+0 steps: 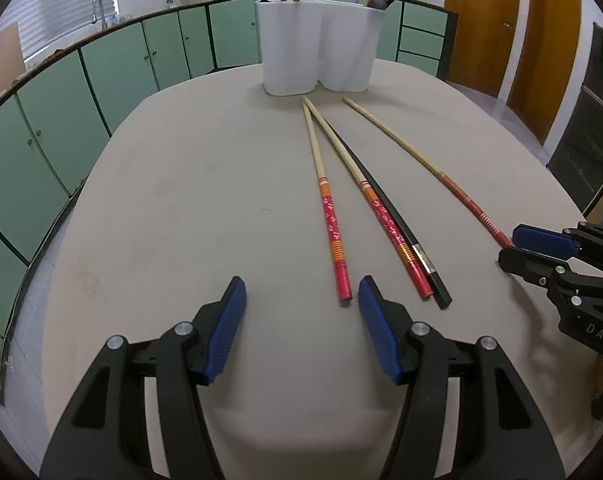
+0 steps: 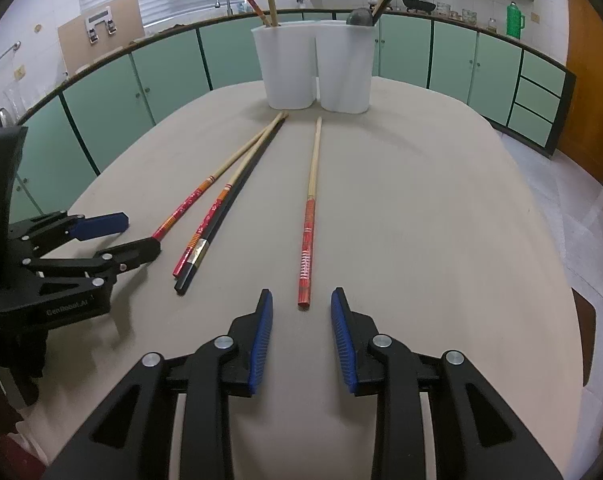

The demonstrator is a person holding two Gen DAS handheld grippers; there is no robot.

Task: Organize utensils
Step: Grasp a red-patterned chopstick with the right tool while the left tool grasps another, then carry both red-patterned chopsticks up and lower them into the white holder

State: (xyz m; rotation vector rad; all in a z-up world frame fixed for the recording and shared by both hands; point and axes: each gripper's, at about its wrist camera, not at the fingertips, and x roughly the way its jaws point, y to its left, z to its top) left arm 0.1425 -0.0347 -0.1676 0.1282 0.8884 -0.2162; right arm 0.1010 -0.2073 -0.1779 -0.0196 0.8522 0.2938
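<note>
The left hand-held gripper (image 1: 301,300) hovers low over the beige worktop (image 1: 201,200) with its blue pads well apart and nothing between them; the red end of a flower-patterned chopstick (image 1: 331,220) lies just ahead of its right pad, close to it but not inside the gap; ahead and to the right of this hand-held gripper lie a second flower-patterned chopstick (image 1: 381,208) and a black chopstick (image 1: 419,252), side by side and touching along much of their length, with the two patterned sticks crossing at their pale far tips.

The right hand-held gripper (image 2: 301,308) is partly open, its pads apart and gripping nothing; the red end of a red-handled chopstick (image 2: 307,248) lies on the worktop just ahead of the gap between its fingertips, pointing straight away from it; whether that end reaches in between the pads I cannot tell; the other three sticks lie ahead and to the left of this hand-held gripper, between it and the left one.

Far ahead of both hand-held grippers stands a white two-part holder (image 1: 317,48), upright at the far edge of the worktop; several chopsticks and a dark rounded utensil stick out of its top; the loose sticks all point towards it with their pale tips near its base.
</note>
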